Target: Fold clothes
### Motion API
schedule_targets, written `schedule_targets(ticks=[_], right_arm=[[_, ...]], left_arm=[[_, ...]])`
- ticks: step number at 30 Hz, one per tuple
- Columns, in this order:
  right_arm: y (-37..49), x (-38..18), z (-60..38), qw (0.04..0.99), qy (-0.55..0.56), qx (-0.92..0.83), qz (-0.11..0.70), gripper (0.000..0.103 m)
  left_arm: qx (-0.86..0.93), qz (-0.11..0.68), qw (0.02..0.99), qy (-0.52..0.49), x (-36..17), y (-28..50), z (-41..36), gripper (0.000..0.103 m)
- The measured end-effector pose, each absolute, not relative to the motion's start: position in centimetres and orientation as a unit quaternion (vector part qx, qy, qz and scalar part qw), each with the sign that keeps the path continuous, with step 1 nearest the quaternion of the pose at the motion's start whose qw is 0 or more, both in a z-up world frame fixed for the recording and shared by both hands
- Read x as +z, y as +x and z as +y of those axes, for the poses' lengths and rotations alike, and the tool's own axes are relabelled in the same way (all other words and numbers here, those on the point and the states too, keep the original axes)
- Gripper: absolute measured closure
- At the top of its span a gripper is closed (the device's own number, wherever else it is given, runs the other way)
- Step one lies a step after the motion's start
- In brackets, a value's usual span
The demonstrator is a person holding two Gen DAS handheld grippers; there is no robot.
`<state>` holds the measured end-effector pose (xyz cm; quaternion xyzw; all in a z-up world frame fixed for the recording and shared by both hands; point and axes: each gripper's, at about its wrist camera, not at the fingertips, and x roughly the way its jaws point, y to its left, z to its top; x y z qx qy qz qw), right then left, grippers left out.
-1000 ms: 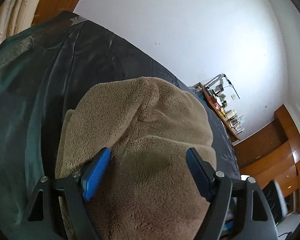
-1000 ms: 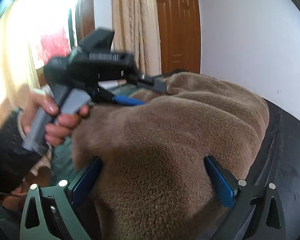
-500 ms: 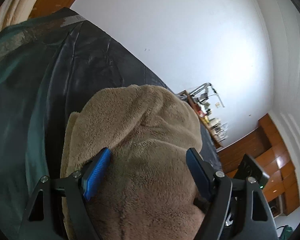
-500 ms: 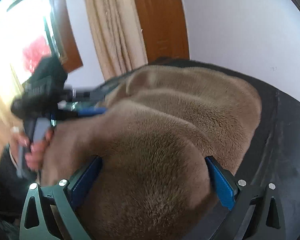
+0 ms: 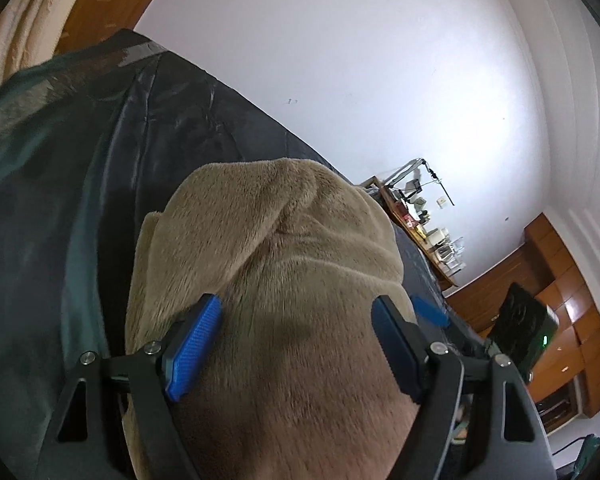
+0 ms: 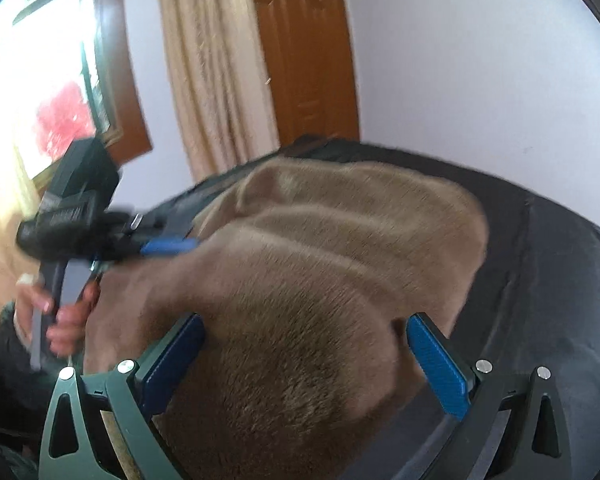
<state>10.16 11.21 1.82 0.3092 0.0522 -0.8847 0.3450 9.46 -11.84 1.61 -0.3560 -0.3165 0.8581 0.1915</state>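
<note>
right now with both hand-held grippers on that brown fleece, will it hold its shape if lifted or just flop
Probably flop: the brown fleece lies in soft rounded folds on the dark cover. Its thick pile looks grippy, so slipping seems unlikely. It looks bulky yet probably light.

Fleece garment (image 5: 284, 288) cut off at bottom edge, left gripper (image 6: 168, 246) motion-blurred, shelf clutter (image 5: 424, 224) indistinct

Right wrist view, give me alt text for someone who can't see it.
A bulky brown fleece garment fills the gap between the right gripper and its blue pads, lying on a dark cover. At left, a hand holds the left gripper against the fleece.
</note>
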Motion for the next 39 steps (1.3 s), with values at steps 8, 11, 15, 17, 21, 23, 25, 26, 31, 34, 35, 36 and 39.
schedule_targets(ticks=[8, 11, 15, 17, 21, 23, 25, 26, 31, 34, 35, 36, 39], right_arm=[[13.2, 2.4, 11.6, 0.381, 0.288, -0.879, 0.017, 0.0], [15.8, 0.7, 8.8, 0.374, 0.277, -0.876, 0.129, 0.0], [17.2, -0.4, 7.7, 0.352, 0.263, -0.881, 0.177, 0.0], [16.8, -0.4, 8.0, 0.357, 0.276, -0.877, 0.163, 0.0], [17.2, -0.4, 8.4, 0.358, 0.271, -0.879, 0.162, 0.0], [17.5, -0.5, 8.7, 0.357, 0.267, -0.881, 0.158, 0.0], [17.5, -0.7, 9.0, 0.357, 0.267, -0.882, 0.151, 0.0], [17.6, -0.8, 9.2, 0.357, 0.267, -0.883, 0.147, 0.0], [16.9, -0.3, 10.9, 0.376, 0.283, -0.877, 0.099, 0.0], [15.9, 0.3, 12.6, 0.392, 0.305, -0.867, 0.045, 0.0], [15.3, 0.3, 13.4, 0.39, 0.315, -0.865, 0.021, 0.0], [14.6, 0.2, 14.2, 0.385, 0.326, -0.864, -0.004, 0.0], [12.3, -0.3, 17.0, 0.363, 0.36, -0.854, -0.091, 0.0]], left_arm=[[0.873, -0.292, 0.111, -0.374, 0.8, 11.5, -13.4, 0.016], [0.851, -0.323, 0.098, -0.403, -1.4, 10.6, -14.2, 0.014], [0.85, -0.333, 0.106, -0.395, -1.4, 11.1, -14.6, 0.014], [0.843, -0.337, 0.117, -0.402, -1.3, 11.0, -14.7, 0.013], [0.815, -0.365, 0.165, -0.419, -1.5, 9.8, -15.6, 0.007], [0.806, -0.362, 0.181, -0.432, -1.3, 9.1, -15.9, 0.003], [0.795, -0.346, 0.206, -0.453, -1.1, 8.2, -15.7, 0.001], [0.79, -0.338, 0.219, -0.463, -1.0, 7.8, -15.5, 0.001], [0.773, -0.297, 0.267, -0.493, -0.4, 7.0, -14.3, 0.001], [0.776, -0.28, 0.278, -0.492, -0.1, 7.7, -14.1, 0.002], [0.777, -0.278, 0.279, -0.491, 0.0, 8.1, -14.2, 0.003], [0.778, -0.277, 0.279, -0.489, 0.1, 8.5, -14.3, 0.004], [0.779, -0.281, 0.28, -0.485, 0.2, 8.4, -15.1, 0.006]])
